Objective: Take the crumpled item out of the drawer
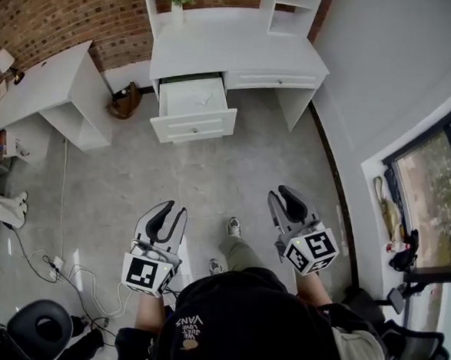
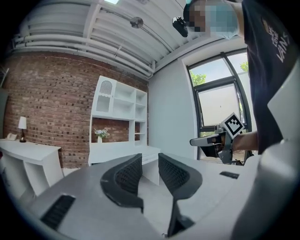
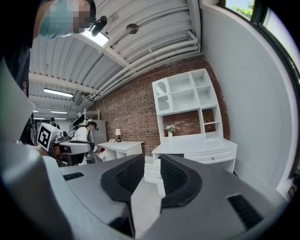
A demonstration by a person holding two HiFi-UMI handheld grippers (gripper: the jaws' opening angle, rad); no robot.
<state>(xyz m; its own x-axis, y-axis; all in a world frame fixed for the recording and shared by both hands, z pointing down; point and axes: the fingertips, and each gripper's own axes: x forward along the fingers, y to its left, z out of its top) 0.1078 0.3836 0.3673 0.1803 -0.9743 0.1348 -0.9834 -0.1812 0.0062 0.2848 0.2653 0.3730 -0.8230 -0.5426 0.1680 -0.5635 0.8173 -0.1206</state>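
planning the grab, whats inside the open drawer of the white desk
The open drawer holds one small pale crumpled item on its white bottom. Its back part is covered by the desk top, so anything there cannot be seen.

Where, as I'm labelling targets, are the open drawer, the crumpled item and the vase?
open drawer [image 1: 206, 123], head view, on its white front panel.
crumpled item [image 1: 202, 101], head view, on its middle, inside the drawer.
vase [image 1: 178, 15], head view, on its white body.

Black shirt [image 1: 243, 328]: showing "VANS" in white print, reading upside down at the frame's lower centre.
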